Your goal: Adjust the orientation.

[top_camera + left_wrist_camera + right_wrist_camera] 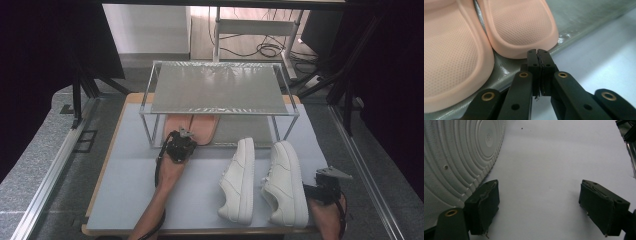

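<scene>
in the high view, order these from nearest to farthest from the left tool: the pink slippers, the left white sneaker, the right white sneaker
1. Pink slippers: right in front of the left tool, on the rack's lower shelf.
2. Left white sneaker: to its right, on the mat.
3. Right white sneaker: farthest right, beside the right tool.

Ahead of the closed left gripper (537, 53), passage is blocked by two pink slippers (521, 27); bare mat (554, 165) is left between the right gripper's (539, 205) parted jaws.

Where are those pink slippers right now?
In the high view, the pink slippers lie on the metal rack's lower shelf, left side, just beyond the left tongs.
</scene>
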